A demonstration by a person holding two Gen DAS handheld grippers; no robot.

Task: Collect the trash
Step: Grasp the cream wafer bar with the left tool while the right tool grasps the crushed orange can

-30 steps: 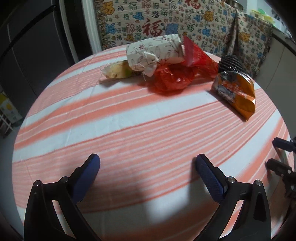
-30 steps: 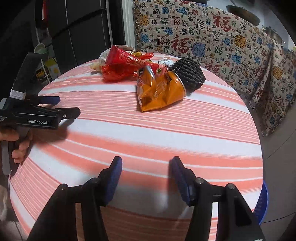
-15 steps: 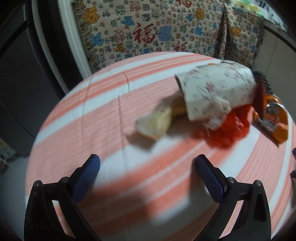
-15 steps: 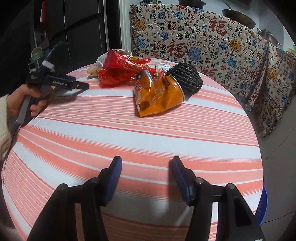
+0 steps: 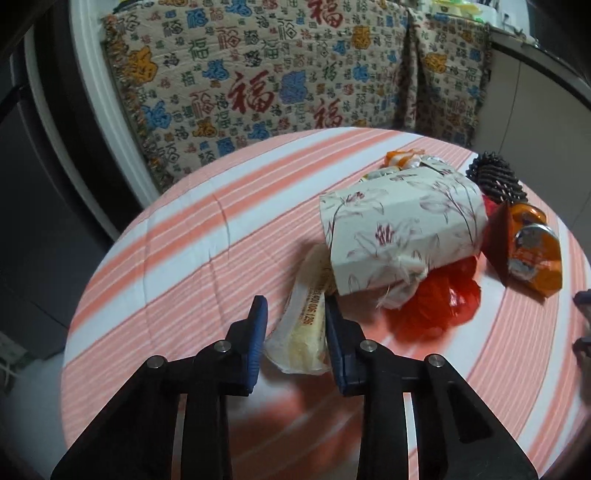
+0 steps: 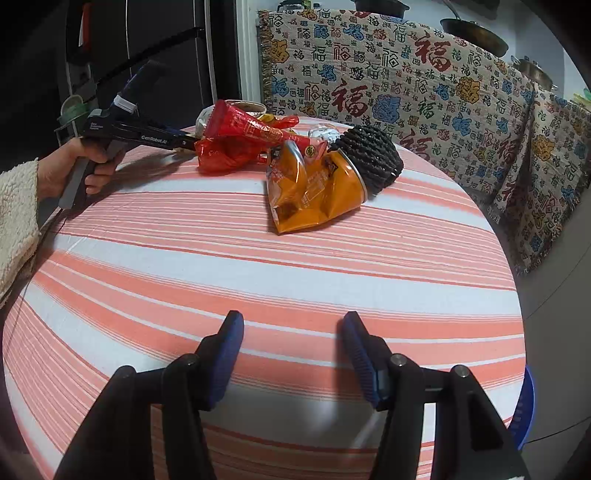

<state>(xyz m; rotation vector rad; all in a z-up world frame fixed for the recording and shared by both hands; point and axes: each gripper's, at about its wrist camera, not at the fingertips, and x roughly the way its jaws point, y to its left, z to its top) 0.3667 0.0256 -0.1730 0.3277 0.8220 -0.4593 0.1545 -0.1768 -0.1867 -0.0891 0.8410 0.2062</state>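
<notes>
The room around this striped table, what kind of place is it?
Probably a home dining or kitchen corner: a round table under a striped cloth, a patterned throw over seating, and pots behind it.

The right tool [image 6: 291, 354] hangs open over the striped tabletop [image 6: 258, 266] (orange wrapper [image 6: 314, 188] lies well beyond).

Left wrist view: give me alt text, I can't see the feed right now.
The left gripper has just been closing around a clear wrapper on the striped tablecloth; whether the pads press on it yet is unclear. Behind the wrapper lie a floral box, a red bag, an orange packet and a black foam net.
</notes>
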